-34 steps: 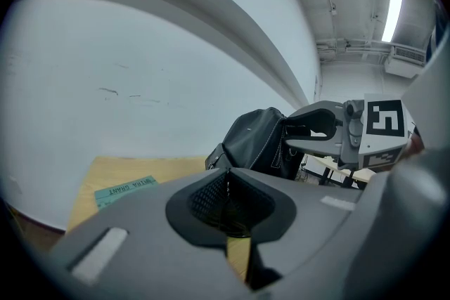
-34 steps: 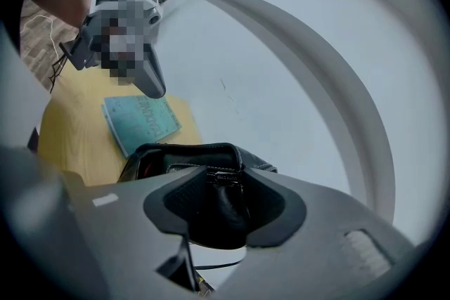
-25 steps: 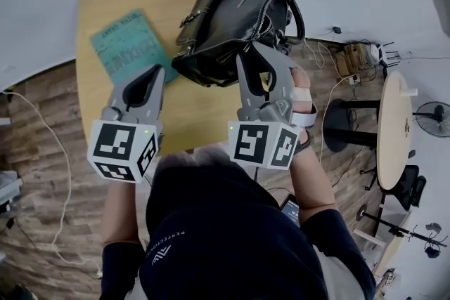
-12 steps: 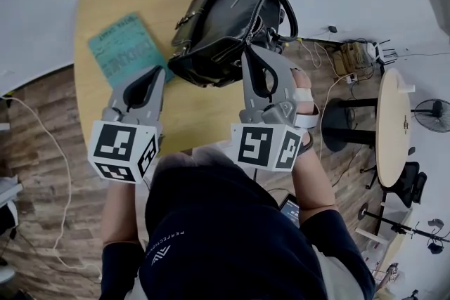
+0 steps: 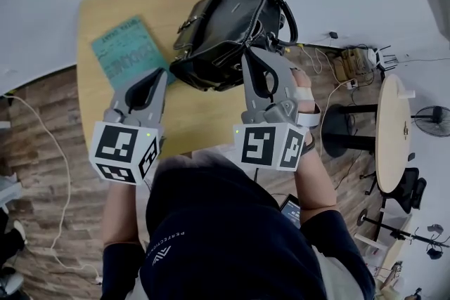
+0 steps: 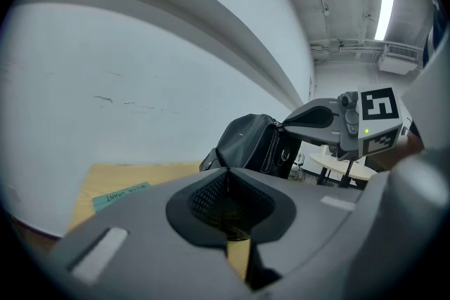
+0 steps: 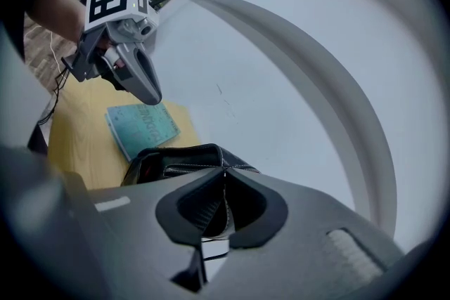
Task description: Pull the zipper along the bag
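Observation:
A black leather bag (image 5: 225, 24) stands on the far side of a wooden table (image 5: 183, 116); its zipper runs along the top. My right gripper (image 5: 254, 53) is at the bag's near end, right on the zipper line. Its jaws are shut, and in the right gripper view a thin silvery piece, seemingly the zipper pull, runs between the pads above the bag (image 7: 176, 161). My left gripper (image 5: 160, 71) hovers over the table left of the bag, shut with nothing in it. In the left gripper view the bag (image 6: 249, 144) lies ahead, with the right gripper (image 6: 287, 126) against it.
A teal book (image 5: 126, 53) lies flat on the table left of the bag, just beyond the left gripper. A pale curved wall rises behind the table. To the right on the wooden floor stand a round side table (image 5: 394, 130), cables and a fan.
The right gripper's jaws, open around the bag's zipper end a second ago, have closed there. The bag has shifted slightly away and to the right. The left gripper has barely moved.

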Action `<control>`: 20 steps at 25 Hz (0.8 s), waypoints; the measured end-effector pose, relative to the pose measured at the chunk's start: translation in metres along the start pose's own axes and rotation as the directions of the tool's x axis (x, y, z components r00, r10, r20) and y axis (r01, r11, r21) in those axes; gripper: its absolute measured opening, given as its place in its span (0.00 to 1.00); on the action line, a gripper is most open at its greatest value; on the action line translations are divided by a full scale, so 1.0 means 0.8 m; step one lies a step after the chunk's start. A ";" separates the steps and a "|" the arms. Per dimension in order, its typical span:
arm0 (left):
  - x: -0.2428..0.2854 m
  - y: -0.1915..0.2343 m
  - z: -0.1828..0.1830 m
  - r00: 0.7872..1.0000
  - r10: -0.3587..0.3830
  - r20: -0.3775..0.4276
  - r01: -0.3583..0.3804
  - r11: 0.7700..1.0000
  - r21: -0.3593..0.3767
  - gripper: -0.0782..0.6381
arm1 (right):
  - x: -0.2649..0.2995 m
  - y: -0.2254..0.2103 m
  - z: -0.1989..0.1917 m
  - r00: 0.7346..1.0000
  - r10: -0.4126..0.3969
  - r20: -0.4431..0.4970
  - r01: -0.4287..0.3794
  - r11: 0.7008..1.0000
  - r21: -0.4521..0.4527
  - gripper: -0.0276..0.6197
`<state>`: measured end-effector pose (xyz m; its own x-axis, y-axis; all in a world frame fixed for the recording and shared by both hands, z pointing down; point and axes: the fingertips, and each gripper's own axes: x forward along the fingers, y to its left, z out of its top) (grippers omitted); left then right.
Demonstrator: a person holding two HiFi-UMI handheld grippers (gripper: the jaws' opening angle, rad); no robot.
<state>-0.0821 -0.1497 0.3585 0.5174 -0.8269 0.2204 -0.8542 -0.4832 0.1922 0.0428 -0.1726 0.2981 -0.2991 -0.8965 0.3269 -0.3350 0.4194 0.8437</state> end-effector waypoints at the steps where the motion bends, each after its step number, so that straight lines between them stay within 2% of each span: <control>1: 0.001 -0.001 0.001 1.000 -0.004 -0.001 0.004 1.000 0.001 0.14 | -0.001 0.000 0.000 1.000 0.014 0.002 -0.014 1.000 -0.002 0.06; 12: 0.025 -0.031 0.015 0.997 -0.073 0.004 0.073 0.997 0.037 0.18 | -0.013 -0.023 0.005 0.998 0.059 0.027 -0.059 0.998 -0.033 0.06; 20: 0.038 -0.049 0.041 0.995 -0.092 0.031 0.089 0.992 0.085 0.20 | -0.012 -0.031 0.004 0.994 0.098 0.055 -0.096 0.995 -0.036 0.06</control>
<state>-0.0342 -0.1653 0.3267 0.5918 -0.7876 0.1717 -0.8061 -0.5776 0.1288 0.0511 -0.1740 0.2729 -0.3792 -0.8419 0.3840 -0.2720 0.4981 0.8234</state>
